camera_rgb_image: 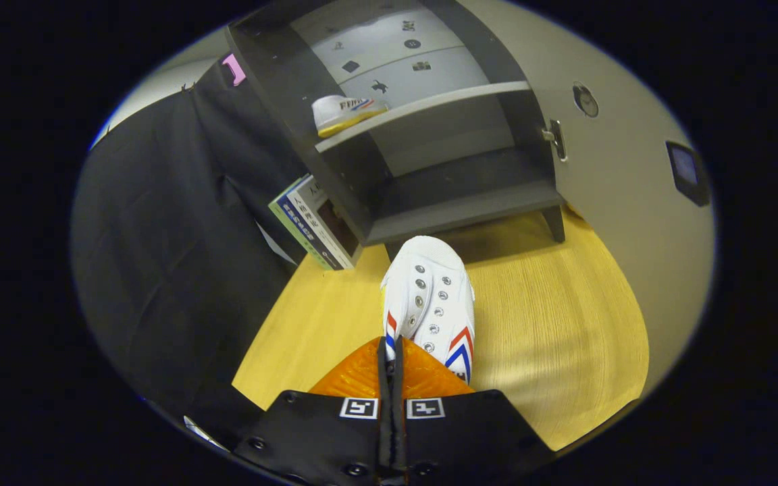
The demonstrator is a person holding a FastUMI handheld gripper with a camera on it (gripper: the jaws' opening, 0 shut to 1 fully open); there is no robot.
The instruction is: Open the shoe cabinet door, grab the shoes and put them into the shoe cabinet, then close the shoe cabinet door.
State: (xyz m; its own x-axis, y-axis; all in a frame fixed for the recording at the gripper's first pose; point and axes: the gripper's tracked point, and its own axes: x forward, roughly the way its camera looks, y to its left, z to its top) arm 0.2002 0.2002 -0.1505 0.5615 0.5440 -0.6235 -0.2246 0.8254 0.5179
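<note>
A white canvas sneaker with metal eyelets and red-and-blue chevron stripes on its sides [429, 297] sits directly ahead of the gripper [391, 368], its heel end caught between the two fingers and its toe pointing away toward the cabinet. The fingers are drawn almost together, with just a thin seam between them, and they appear to pinch the rear edge of the shoe's upper, so the gripper reads as clamped on that sneaker. Whether the shoe is lifted or resting on the light yellow wood-grain floor [551, 324] cannot be told.

Just beyond the toe stands the dark grey open-fronted shoe cabinet [335, 169], its bottom board close to the sneaker's tip. Higher inside it, a pale grey middle shelf [443, 102] carries a second white sneaker with a yellow sole and striped side [345, 111], lying near the shelf's left end. The back panel above that shelf is pale and dotted with small dark stickers. On the cabinet's right side a small metal latch [556, 140] is fixed to the edge, next to the beige wall [618, 169].

To the left of the cabinet's base, ahead and left of the fingers, a box with green, white and blue printed sides [308, 226] leans against it. Further left hangs black cloth [159, 236].
</note>
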